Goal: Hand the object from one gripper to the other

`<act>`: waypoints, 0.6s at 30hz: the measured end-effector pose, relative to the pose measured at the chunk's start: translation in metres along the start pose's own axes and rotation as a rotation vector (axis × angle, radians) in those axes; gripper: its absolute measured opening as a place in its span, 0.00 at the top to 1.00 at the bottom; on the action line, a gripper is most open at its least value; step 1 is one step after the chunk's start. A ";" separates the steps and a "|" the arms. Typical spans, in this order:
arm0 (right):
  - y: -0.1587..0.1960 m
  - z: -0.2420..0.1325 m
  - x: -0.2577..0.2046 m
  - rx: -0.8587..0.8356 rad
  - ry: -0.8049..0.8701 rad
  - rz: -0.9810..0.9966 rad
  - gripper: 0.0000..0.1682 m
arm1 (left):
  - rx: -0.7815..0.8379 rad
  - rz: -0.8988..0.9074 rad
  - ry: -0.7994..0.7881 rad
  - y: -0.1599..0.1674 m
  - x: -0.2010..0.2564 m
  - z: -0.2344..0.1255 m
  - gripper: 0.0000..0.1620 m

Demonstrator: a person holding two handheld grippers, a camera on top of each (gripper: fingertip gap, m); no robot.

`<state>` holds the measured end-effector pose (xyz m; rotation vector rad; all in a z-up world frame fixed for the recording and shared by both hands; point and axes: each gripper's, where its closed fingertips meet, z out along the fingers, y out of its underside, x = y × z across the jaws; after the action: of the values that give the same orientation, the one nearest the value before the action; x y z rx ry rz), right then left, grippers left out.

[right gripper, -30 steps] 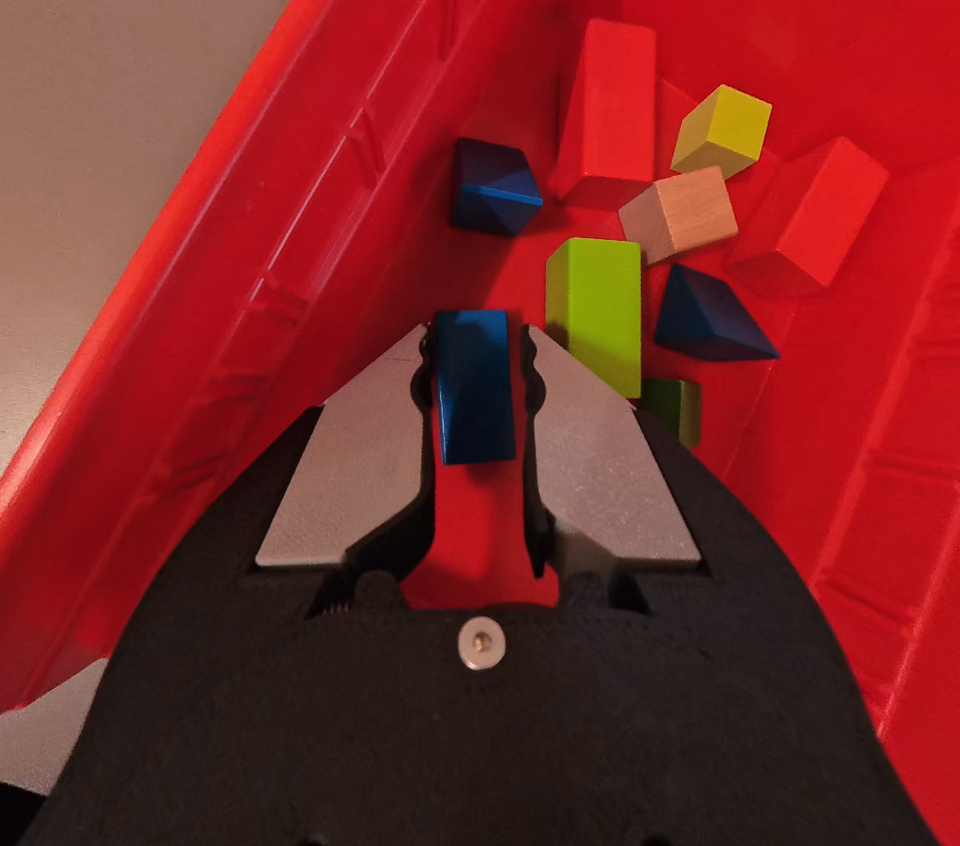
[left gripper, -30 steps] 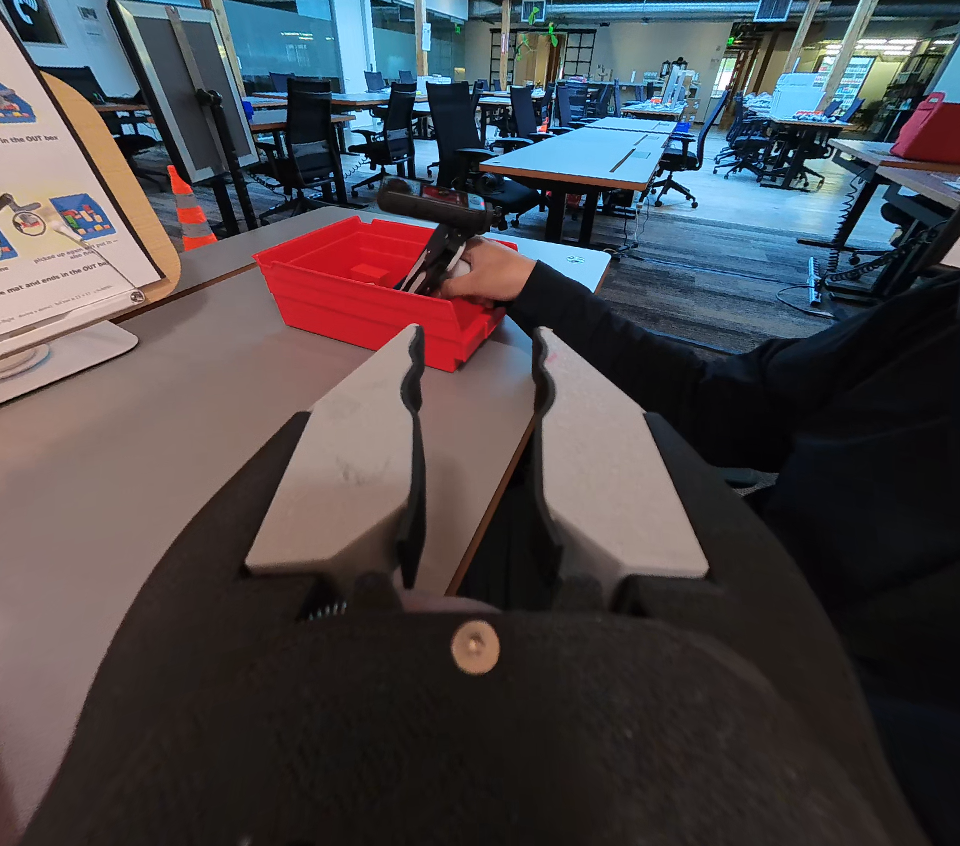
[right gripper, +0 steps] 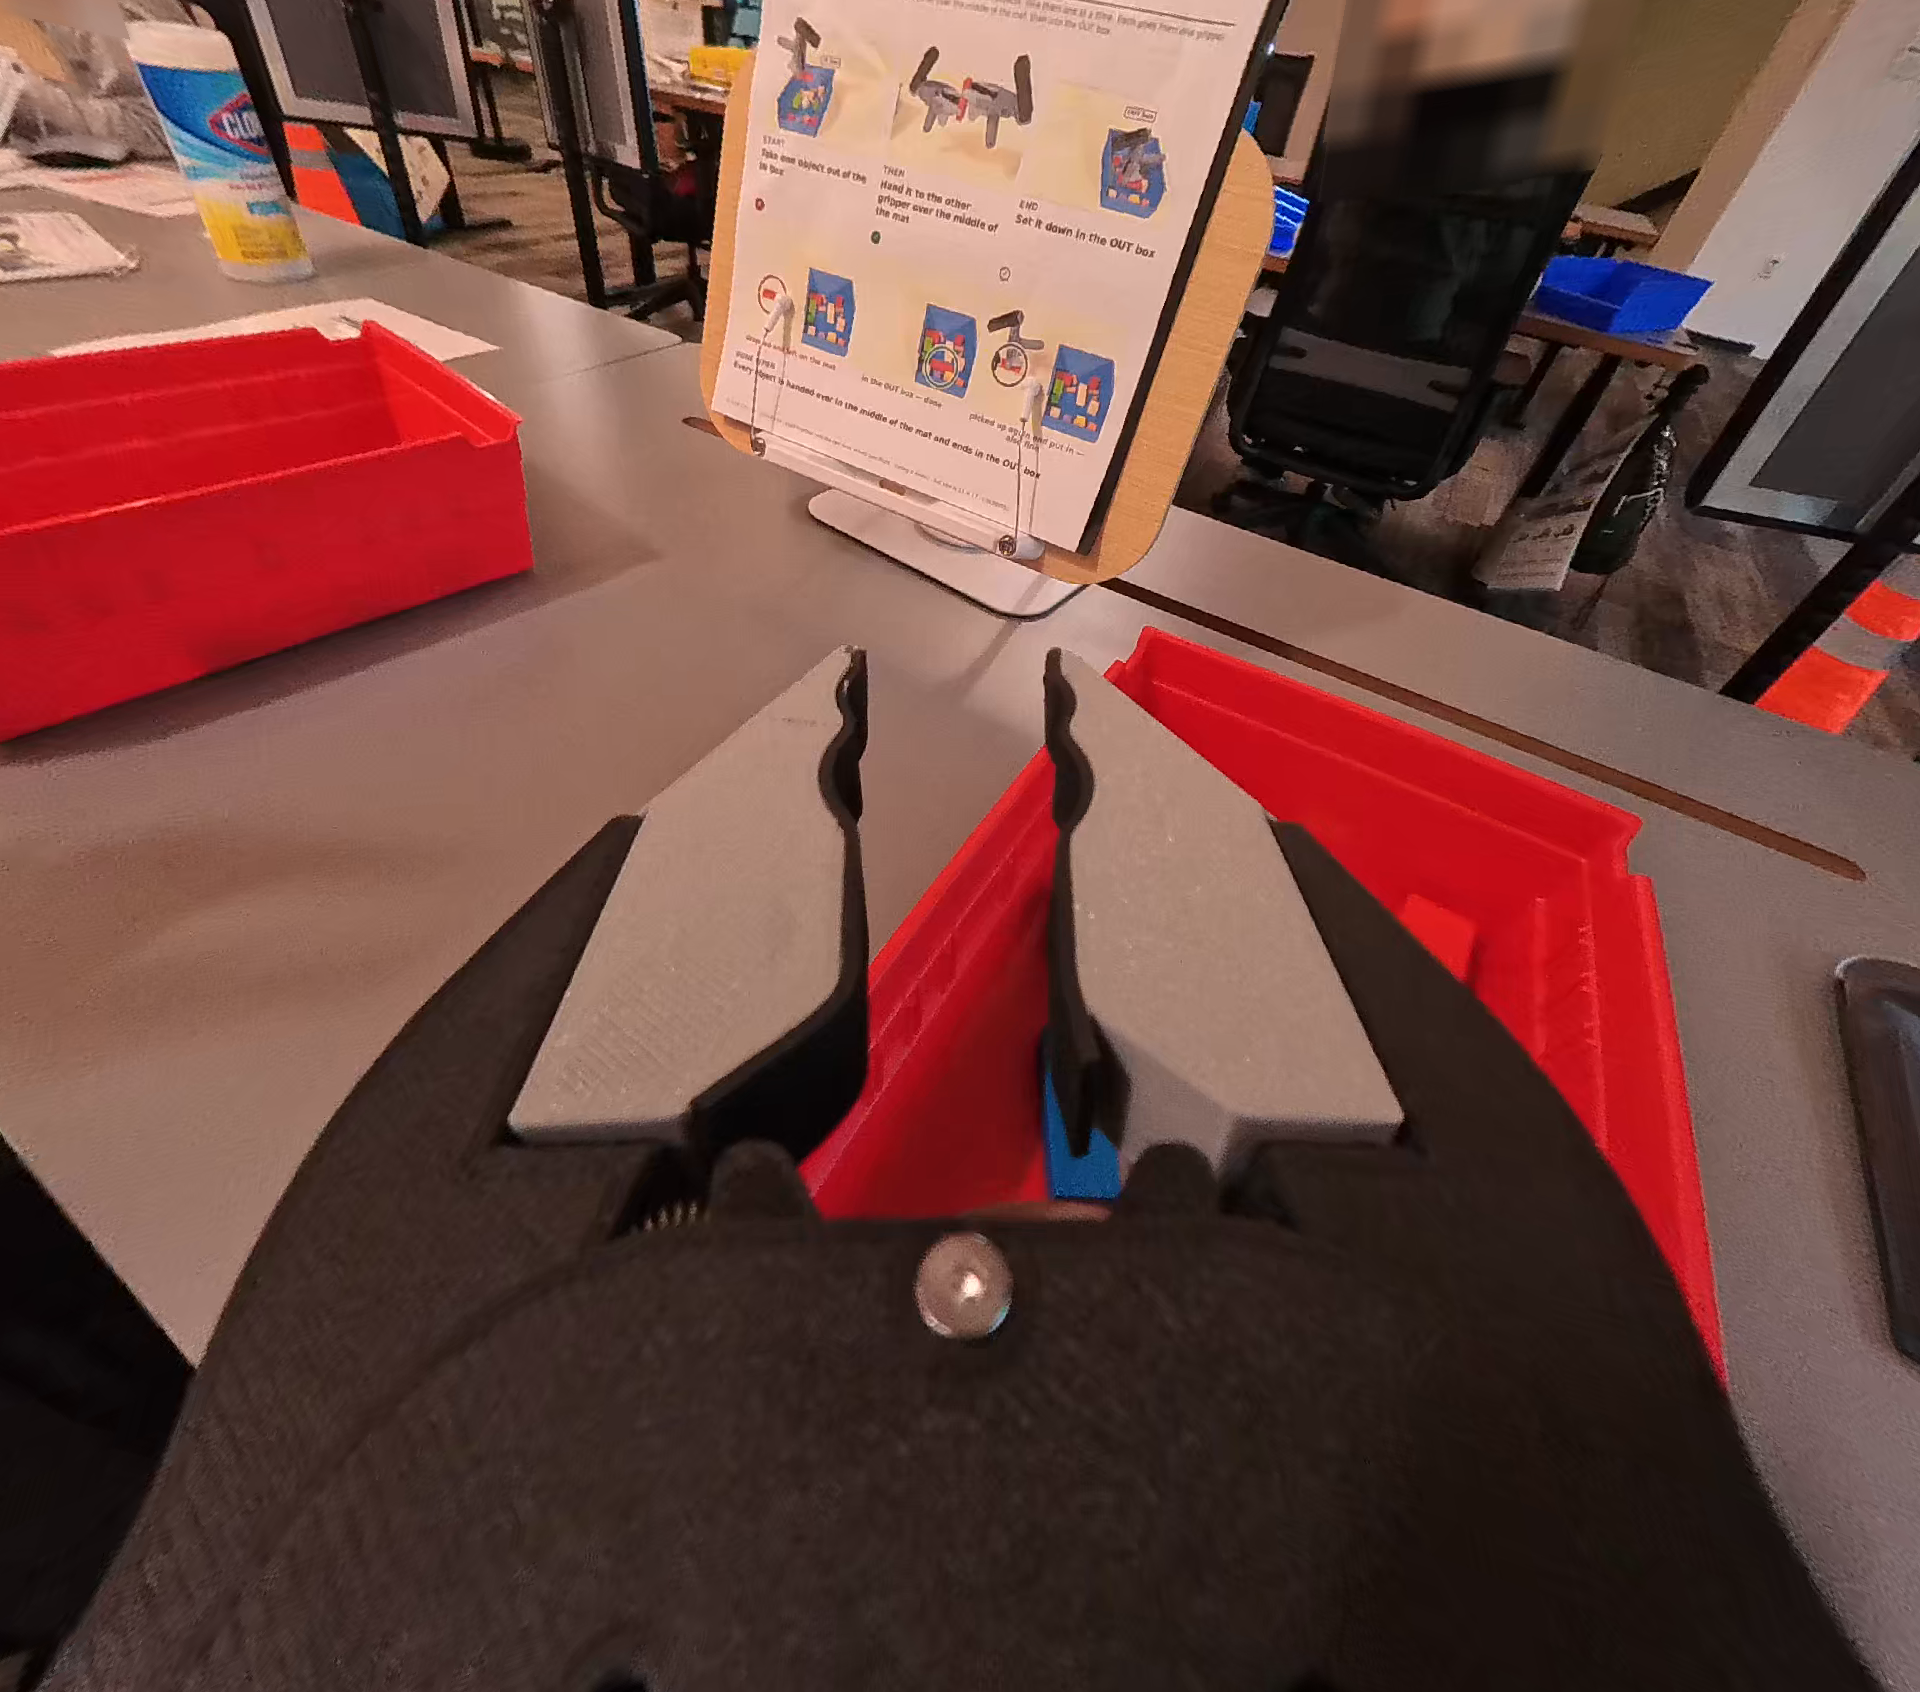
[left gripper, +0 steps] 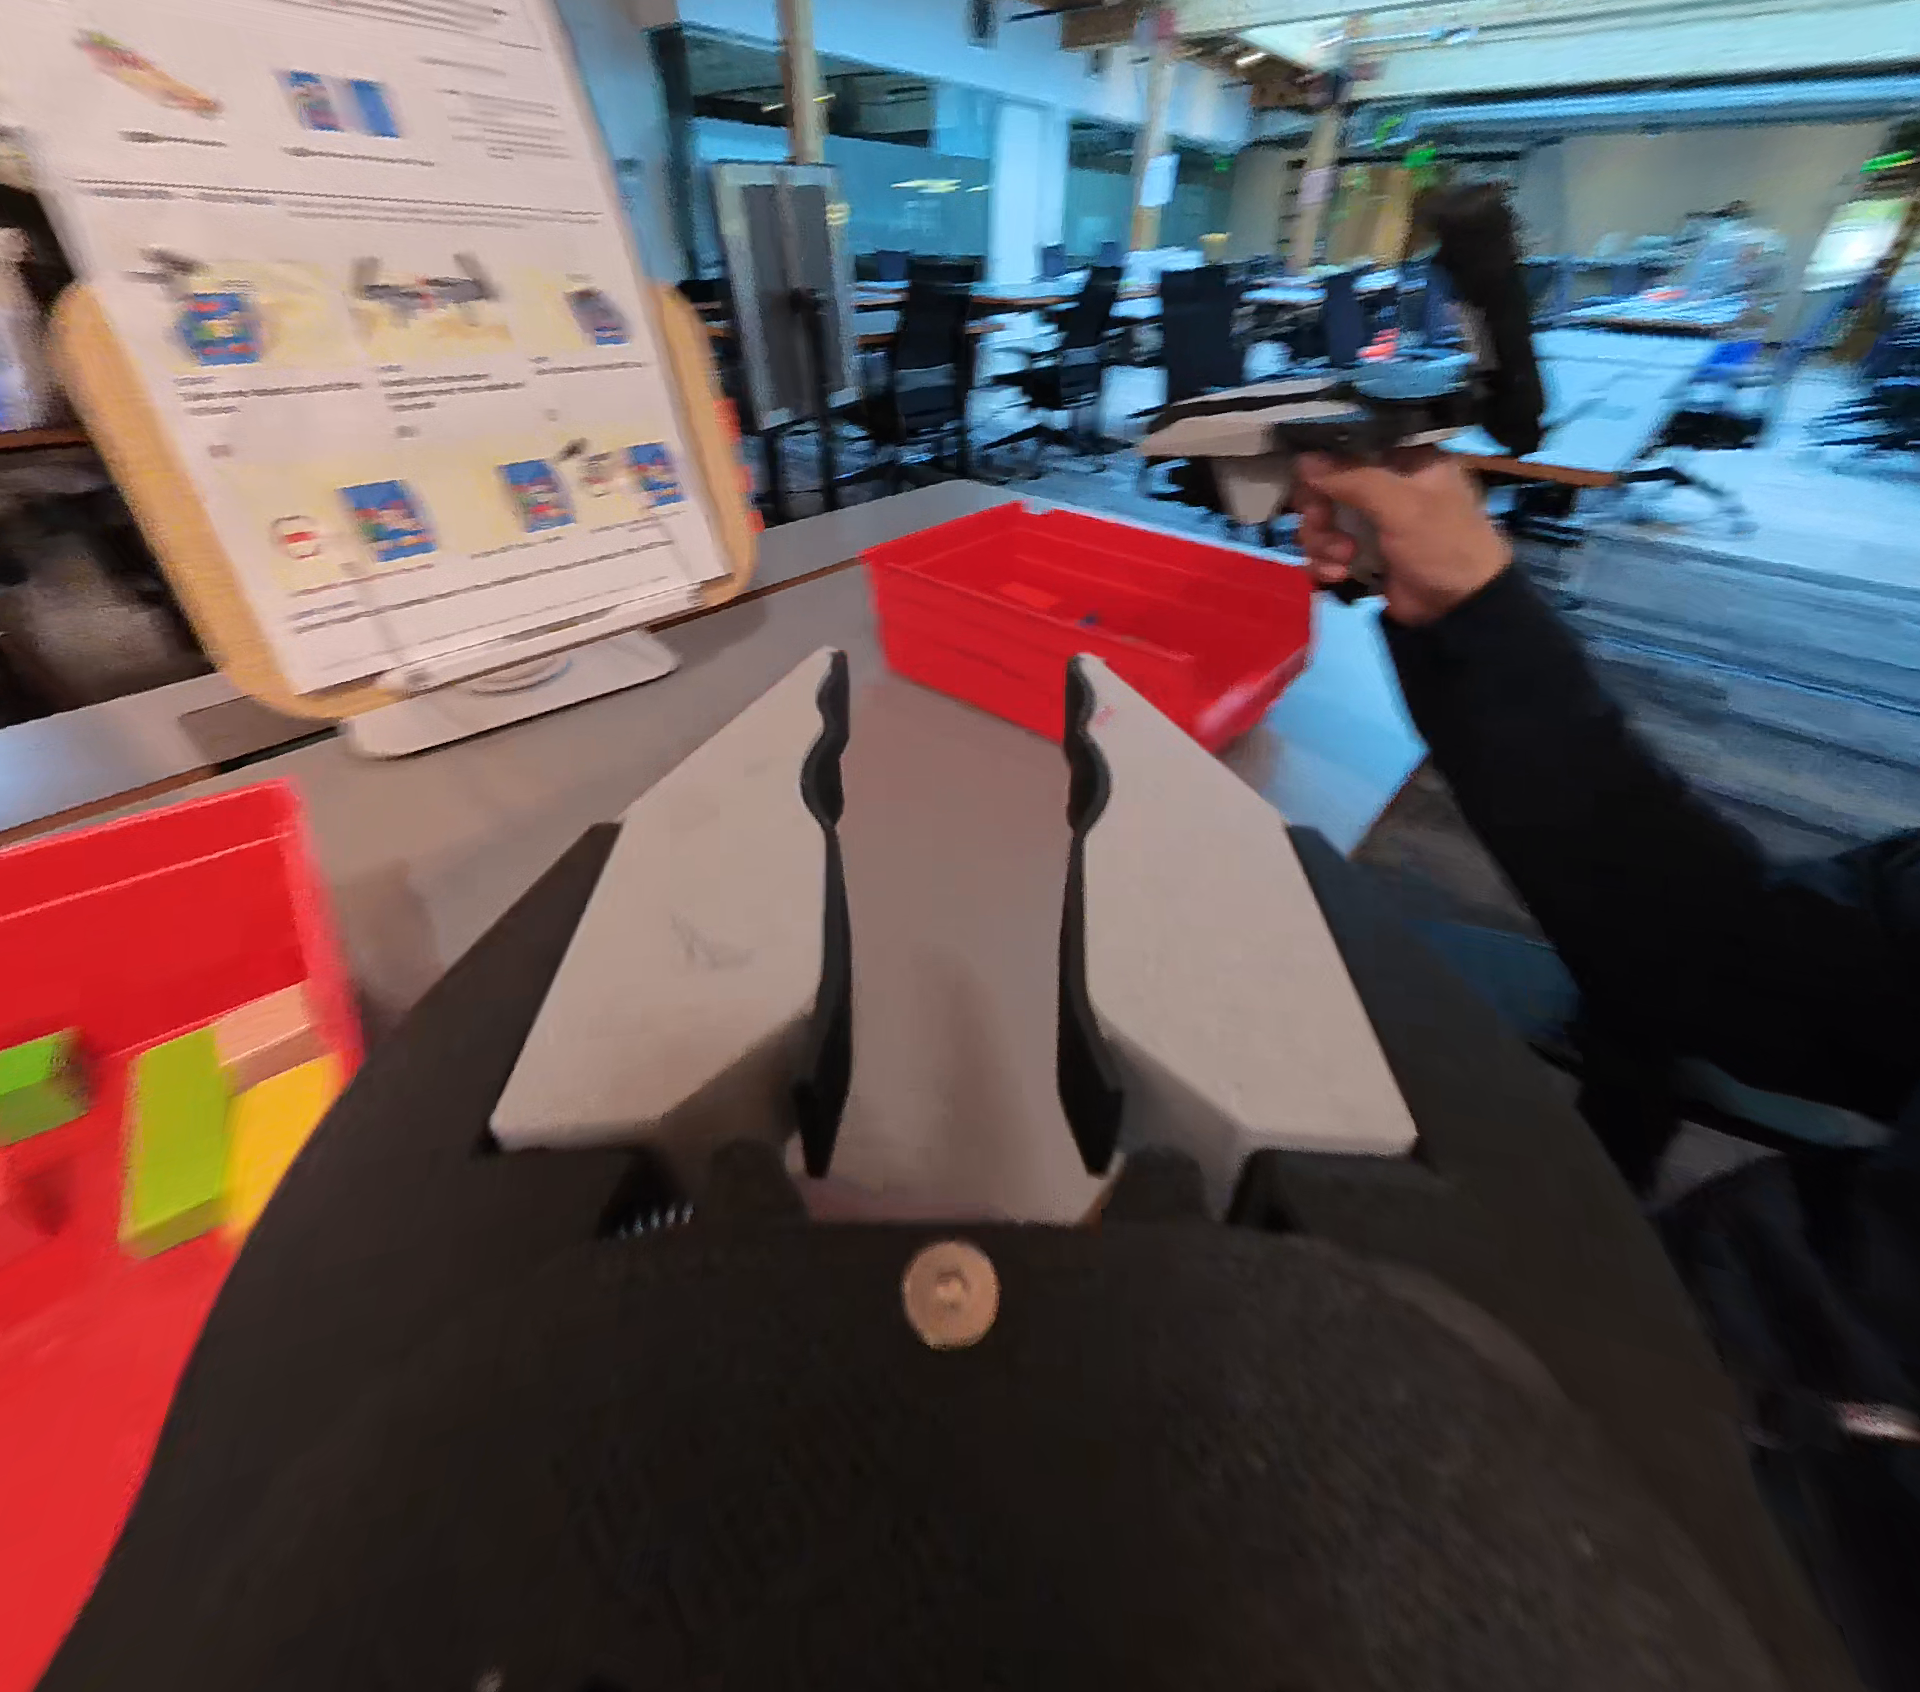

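Left gripper is up over the grey table, fingers spread wide, nothing between them. At its one o'clock sits a red bin, and over that bin's far right corner a hand holds the right gripper level in the air, blurred.

From the right gripper's own camera, the fingers stand well apart and hold nothing. Below them, the near red bin lies from five to one o'clock. A blue block lies down in that bin, only a sliver showing beside the right finger's base. A red block lies farther right inside.

At ten o'clock, well apart, a second red bin. The instruction sheet on its stand is at twelve. In the left camera's lower left corner, blurred green and yellow blocks lie in that second bin.
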<state>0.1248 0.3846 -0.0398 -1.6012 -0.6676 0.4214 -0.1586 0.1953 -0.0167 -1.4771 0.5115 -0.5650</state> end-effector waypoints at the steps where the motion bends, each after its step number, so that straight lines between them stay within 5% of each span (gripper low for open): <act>1: 0.001 0.000 0.002 -0.002 0.001 0.008 0.81 | -0.028 0.017 -0.090 0.004 -0.019 -0.005 0.76; 7: 0.000 -0.001 0.011 0.019 0.010 0.041 0.82 | -0.367 0.142 -0.689 0.054 -0.147 -0.075 0.70; 18: -0.005 0.009 -0.004 0.076 -0.072 0.086 0.83 | -0.436 -0.098 -0.648 0.102 -0.207 -0.079 0.64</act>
<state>0.1151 0.3887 -0.0368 -1.5523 -0.6313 0.5643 -0.3641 0.2670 -0.1262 -1.9927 0.0457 -0.0203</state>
